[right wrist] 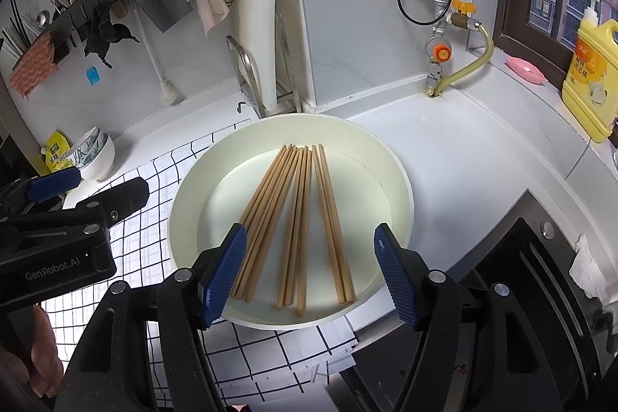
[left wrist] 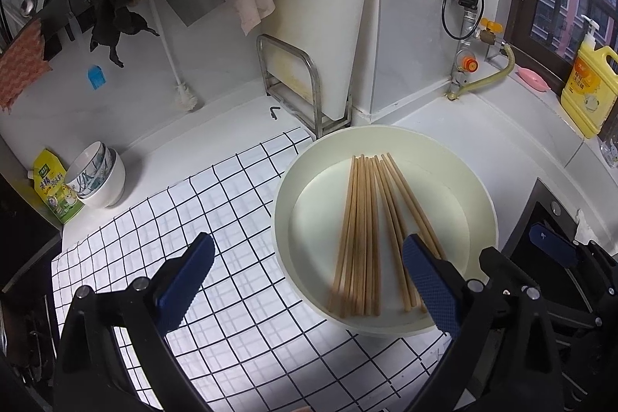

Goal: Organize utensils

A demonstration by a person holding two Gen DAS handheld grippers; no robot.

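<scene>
White countertop (left wrist: pixel 216 126) with a black-grid white mat (left wrist: pixel 216 219) spread on the near part. A white basin (left wrist: pixel 479 180) sits on the mat's right edge; stacked bowls (left wrist: pixel 100 176) and a yellow pouch (left wrist: pixel 54 188) far left, yellow detergent jug (left wrist: pixel 589 87) far right.

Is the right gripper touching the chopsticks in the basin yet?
Cannot tell. In the right wrist view the right gripper is open above the chopsticks in the basin; its fingers overlap the bundle's near ends, but neither view shows height.

The chopsticks (right wrist: pixel 293 219) look like matt, pale wood; the basin (right wrist: pixel 390 157) like smooth, faintly glossy plastic; the rack (left wrist: pixel 305 83) is brushed metal; the mat (left wrist: pixel 216 203) a smooth gridded sheet.
</scene>
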